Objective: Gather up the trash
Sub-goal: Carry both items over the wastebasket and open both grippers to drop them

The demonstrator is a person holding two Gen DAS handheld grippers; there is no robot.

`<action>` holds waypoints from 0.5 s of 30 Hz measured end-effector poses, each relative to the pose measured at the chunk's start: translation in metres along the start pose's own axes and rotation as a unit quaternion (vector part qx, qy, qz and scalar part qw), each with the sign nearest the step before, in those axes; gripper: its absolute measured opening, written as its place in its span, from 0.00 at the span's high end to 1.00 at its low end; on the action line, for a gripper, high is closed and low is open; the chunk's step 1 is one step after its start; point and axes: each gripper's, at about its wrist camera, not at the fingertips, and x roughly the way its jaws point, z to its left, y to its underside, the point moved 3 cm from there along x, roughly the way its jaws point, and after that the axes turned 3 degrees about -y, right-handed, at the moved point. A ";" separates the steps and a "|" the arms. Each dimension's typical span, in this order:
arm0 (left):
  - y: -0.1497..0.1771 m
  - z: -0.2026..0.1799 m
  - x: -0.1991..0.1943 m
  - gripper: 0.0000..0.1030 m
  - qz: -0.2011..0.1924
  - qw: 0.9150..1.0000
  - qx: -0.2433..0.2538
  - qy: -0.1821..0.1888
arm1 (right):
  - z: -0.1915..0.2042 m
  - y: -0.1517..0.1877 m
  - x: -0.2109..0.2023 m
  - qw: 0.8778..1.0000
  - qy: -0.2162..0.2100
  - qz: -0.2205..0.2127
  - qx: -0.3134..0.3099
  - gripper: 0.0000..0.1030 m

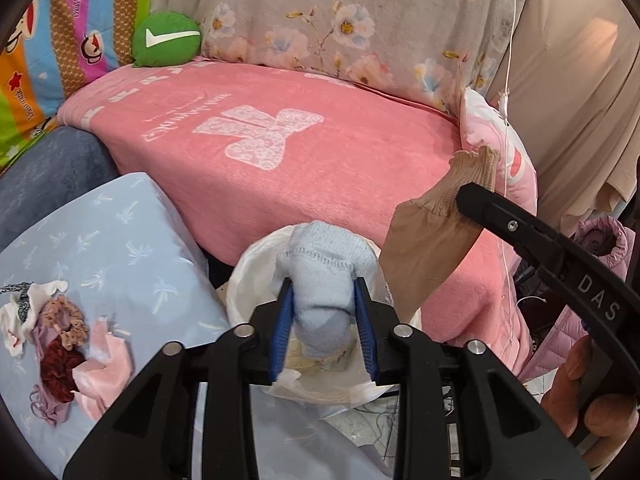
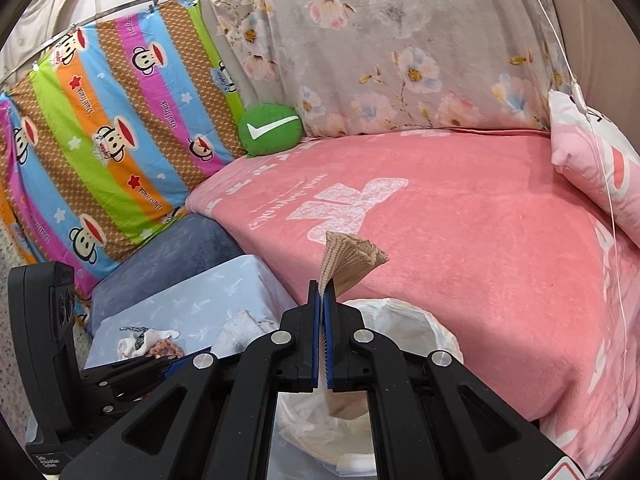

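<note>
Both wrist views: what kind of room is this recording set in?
Most likely a lived-in bedroom or sitting corner at home. A pink blanket covers a bed or sofa, floral fabric and a striped cartoon monkey sheet hang behind it, and a white-lined trash bin stands in front.

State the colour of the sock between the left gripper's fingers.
Pale blue knit sock, seen best in the left wrist view, between the left gripper fingers.
</note>
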 end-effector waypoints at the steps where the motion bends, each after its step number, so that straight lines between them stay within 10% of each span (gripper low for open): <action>1: -0.001 -0.001 0.001 0.57 0.001 1.000 -0.003 -0.001 | -0.002 0.000 0.001 1.000 0.001 0.001 0.002 0.96; 5: -0.004 -0.001 0.000 0.40 -0.012 1.000 -0.007 -0.018 | -0.009 0.001 0.000 1.000 0.004 -0.001 0.011 0.92; 15: -0.004 0.009 -0.002 0.40 -0.017 0.999 -0.016 -0.037 | -0.001 0.005 0.001 1.000 -0.003 0.000 0.008 0.85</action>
